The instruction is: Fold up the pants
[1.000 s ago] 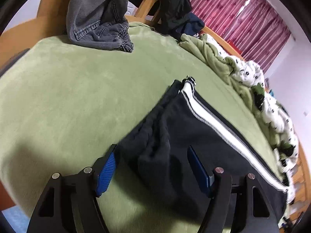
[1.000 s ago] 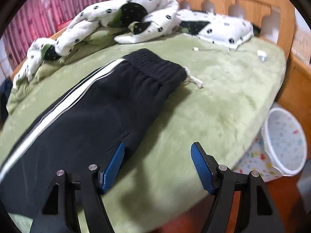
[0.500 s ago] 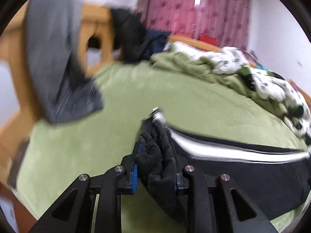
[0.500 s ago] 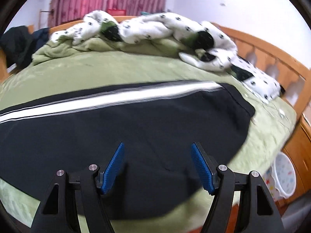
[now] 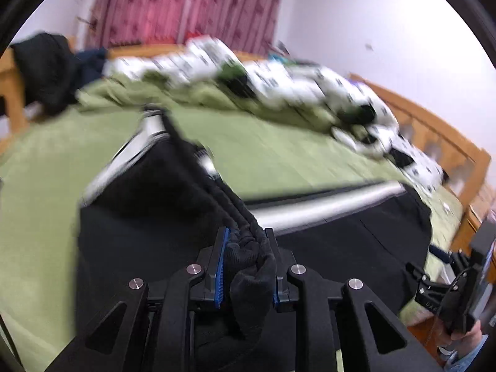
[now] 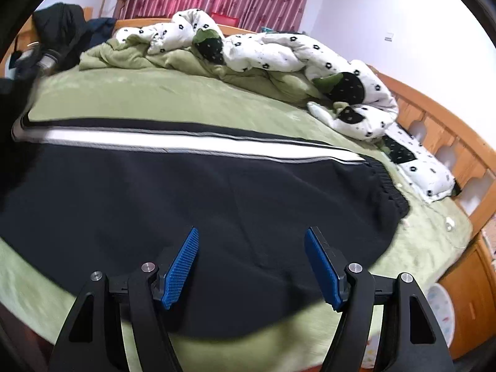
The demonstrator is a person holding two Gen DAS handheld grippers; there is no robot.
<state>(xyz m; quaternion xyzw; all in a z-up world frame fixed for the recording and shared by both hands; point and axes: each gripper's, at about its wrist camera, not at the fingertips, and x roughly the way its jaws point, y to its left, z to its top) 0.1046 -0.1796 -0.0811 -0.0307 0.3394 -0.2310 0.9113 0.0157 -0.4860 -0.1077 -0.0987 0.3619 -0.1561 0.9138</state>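
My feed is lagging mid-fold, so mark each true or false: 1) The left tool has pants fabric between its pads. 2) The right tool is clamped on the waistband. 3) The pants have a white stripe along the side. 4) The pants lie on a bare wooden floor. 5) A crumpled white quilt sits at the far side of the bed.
1) True: the left tool is closing on a bunched end of the black pants, which sits between its pads.
2) False: the right tool stands open over the pants, gripping nothing; the waistband lies apart from it.
3) True: the white stripe runs along the leg.
4) False: they lie on a green bed cover.
5) True: the quilt is heaped there.
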